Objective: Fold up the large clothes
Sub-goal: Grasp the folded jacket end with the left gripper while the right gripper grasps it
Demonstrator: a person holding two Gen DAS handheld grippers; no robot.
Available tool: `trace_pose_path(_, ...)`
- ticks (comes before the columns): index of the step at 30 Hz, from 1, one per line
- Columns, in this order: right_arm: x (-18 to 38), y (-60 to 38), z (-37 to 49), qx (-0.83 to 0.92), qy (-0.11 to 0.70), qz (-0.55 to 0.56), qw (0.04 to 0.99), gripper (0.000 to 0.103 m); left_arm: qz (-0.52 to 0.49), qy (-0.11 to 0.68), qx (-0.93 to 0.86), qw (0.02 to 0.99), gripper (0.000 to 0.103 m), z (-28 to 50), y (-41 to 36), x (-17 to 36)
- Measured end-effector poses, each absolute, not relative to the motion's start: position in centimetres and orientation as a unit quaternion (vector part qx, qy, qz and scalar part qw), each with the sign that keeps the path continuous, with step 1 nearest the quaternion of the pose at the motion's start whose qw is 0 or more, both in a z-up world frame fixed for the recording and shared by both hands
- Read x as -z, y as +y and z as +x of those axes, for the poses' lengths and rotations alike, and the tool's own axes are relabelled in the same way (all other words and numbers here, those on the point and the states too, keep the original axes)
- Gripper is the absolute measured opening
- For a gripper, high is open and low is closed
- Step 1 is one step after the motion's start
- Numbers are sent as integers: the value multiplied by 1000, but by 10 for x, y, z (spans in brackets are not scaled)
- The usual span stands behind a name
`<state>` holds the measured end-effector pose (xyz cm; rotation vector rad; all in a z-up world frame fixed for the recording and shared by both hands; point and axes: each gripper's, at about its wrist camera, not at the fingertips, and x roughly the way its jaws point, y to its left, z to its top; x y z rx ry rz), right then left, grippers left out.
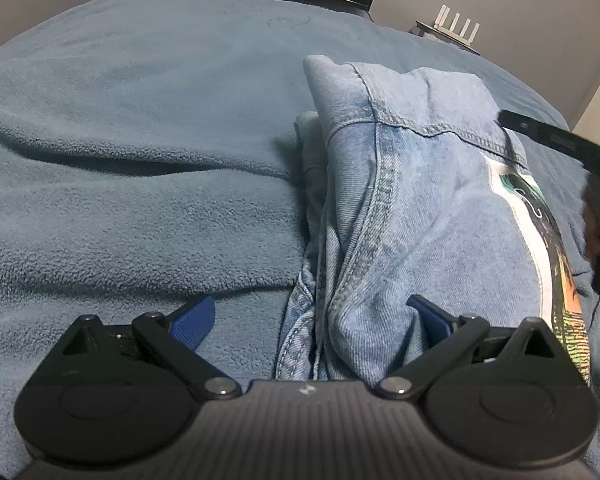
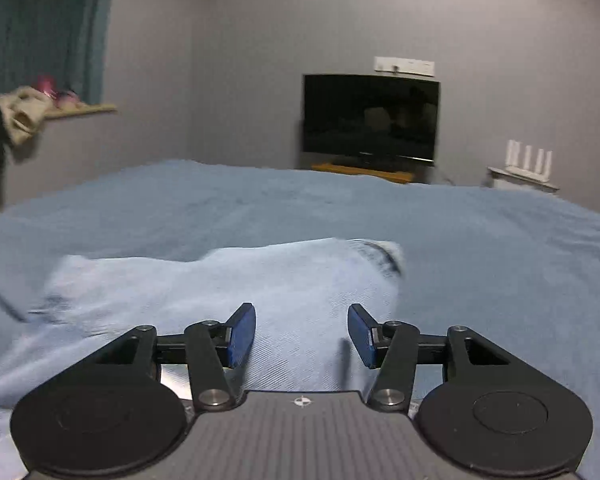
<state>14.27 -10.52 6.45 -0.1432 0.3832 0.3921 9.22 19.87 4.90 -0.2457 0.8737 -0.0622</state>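
Denim jacket, folded lengthwise, is lying on the bed, stretching straight ahead; I am hovering my left gripper wide open astride it, right gripper half open, empty.

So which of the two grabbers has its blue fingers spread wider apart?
The left gripper. Its blue fingers stand far apart, one on each side of the folded jeans. The right gripper is open too, but narrower, above the cloth.
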Motion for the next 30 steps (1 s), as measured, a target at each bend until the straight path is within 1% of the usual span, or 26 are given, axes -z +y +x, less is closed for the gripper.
trace_pose_path(5, -46, -97, 186, -161, 247, -52, 954, 54, -125, 424, 34, 896, 103, 95, 200, -48)
trace_pose_path(8, -32, -95, 200, -147, 285, -43, 946, 60, -125, 425, 36, 896, 103, 97, 201, -47)
trace_pose_path(10, -34, -99, 200, -152, 280, -12, 948, 63, -128, 425, 37, 895, 103, 97, 204, -47)
trace_pose_path(11, -36, -104, 197, -154, 278, 9, 948, 66, -130, 425, 38, 895, 103, 97, 205, -47)
trace_pose_path(12, -38, -110, 192, -157, 275, 31, 948, 74, -134, 425, 40, 894, 103, 97, 206, -46)
trace_pose_path(14, -41, -125, 174, -167, 266, 77, 946, 85, -155, 423, 47, 891, 103, 97, 212, -46)
trace_pose_path(15, -41, -134, 165, -177, 264, 96, 943, 88, -174, 419, 56, 889, 103, 96, 217, -45)
trace_pose_path(19, -36, -170, 123, -199, 277, 152, 927, 88, -263, 399, 104, 872, 102, 92, 234, -48)
trace_pose_path(22, -31, -195, 96, -210, 296, 214, 907, 88, -304, 410, 126, 851, 102, 91, 244, -44)
trace_pose_path(25, -18, -211, 82, -223, 336, 278, 872, 89, -326, 431, 130, 831, 102, 95, 249, -35)
trace_pose_path(28, 0, -214, 80, -243, 384, 336, 825, 92, -319, 440, 136, 828, 102, 98, 245, -32)
trace_pose_path(30, 10, -209, 81, -260, 411, 350, 800, 92, -312, 449, 145, 825, 102, 100, 240, -28)
